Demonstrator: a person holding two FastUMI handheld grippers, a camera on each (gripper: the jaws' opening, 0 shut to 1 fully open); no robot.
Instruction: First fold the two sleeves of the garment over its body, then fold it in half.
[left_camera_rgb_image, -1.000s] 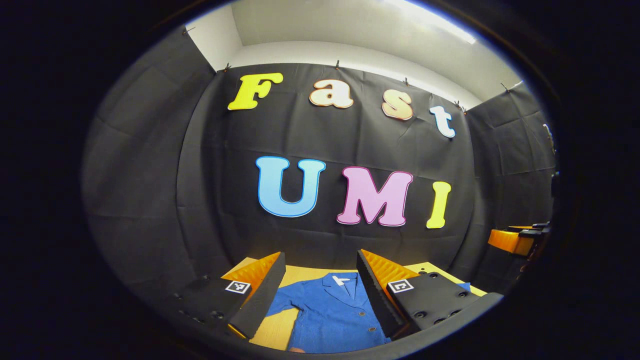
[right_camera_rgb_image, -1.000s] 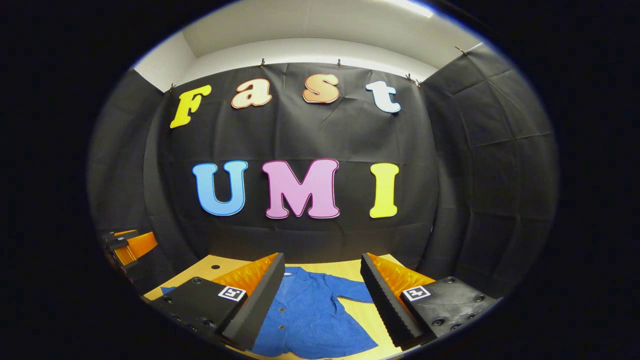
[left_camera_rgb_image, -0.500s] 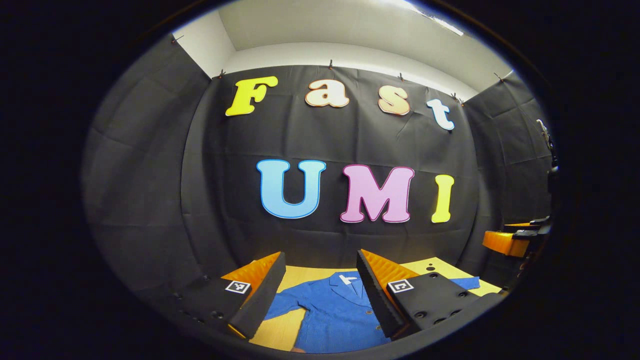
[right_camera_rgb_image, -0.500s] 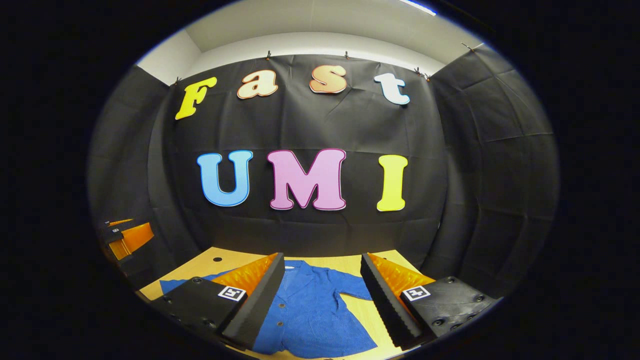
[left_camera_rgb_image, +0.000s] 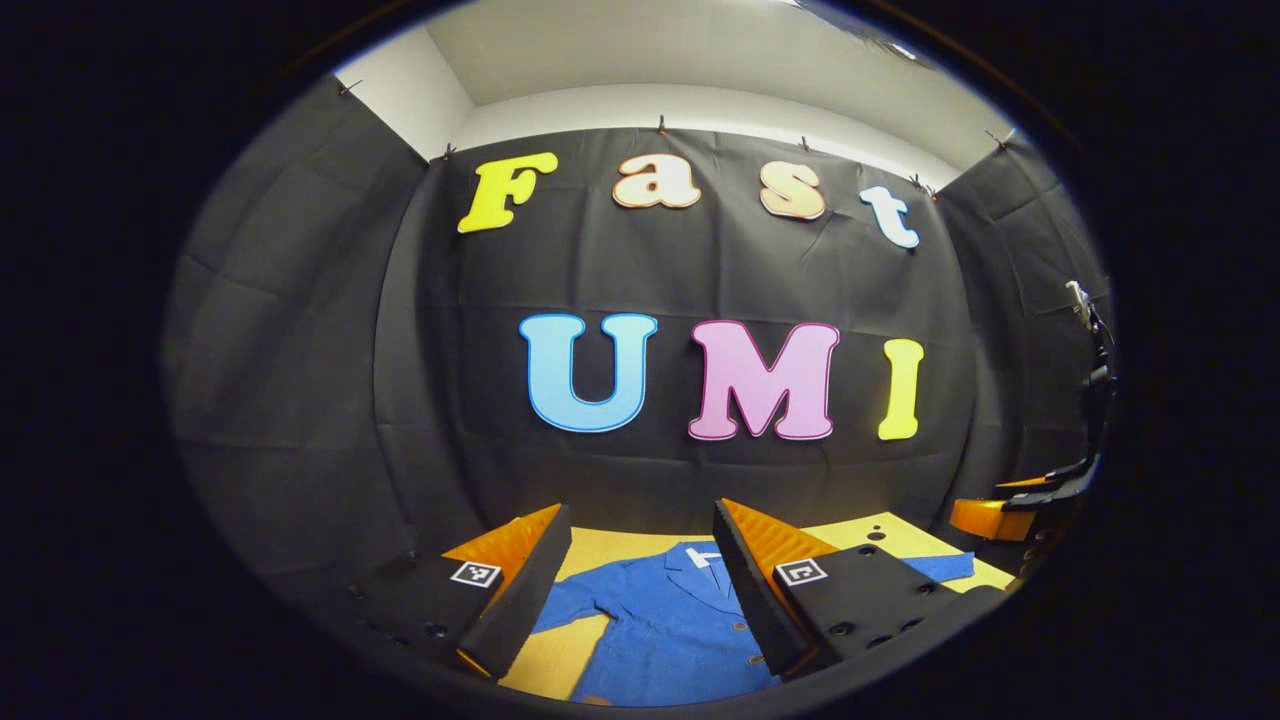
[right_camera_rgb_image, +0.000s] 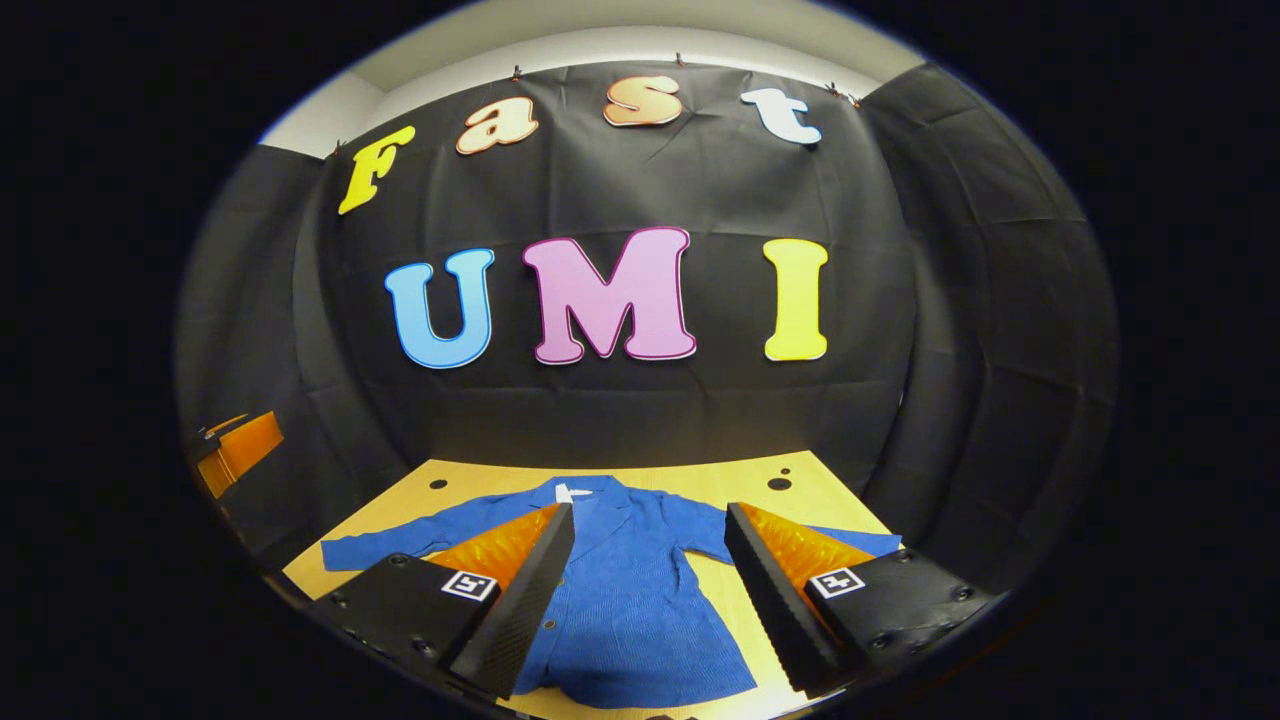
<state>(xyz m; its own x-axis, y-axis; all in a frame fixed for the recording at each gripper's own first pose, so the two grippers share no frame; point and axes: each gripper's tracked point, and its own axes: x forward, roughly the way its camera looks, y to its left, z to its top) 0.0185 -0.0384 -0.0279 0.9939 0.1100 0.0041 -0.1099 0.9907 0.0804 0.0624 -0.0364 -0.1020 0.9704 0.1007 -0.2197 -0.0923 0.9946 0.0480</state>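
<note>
Sleeves untouched, both grippers poised above

Garment (right_camera_rgb_image: 625, 610), a blue jacket, lay flat and face up on the wooden table (right_camera_rgb_image: 760, 500) at the lower centre of the right gripper view, sleeves spread wide so each could be taken from its own side. I held the right gripper (right_camera_rgb_image: 648, 590) released and empty above it. The left gripper (left_camera_rgb_image: 640, 590) hung likewise spread, lower centre of its view.

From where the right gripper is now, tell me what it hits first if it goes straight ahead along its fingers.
Probably the blue jacket. It lies flat on the wooden table, and its buttoned front sits between the open fingers of the right gripper. Depth is unclear, and a flatter path could reach the black cloth wall first.
</note>
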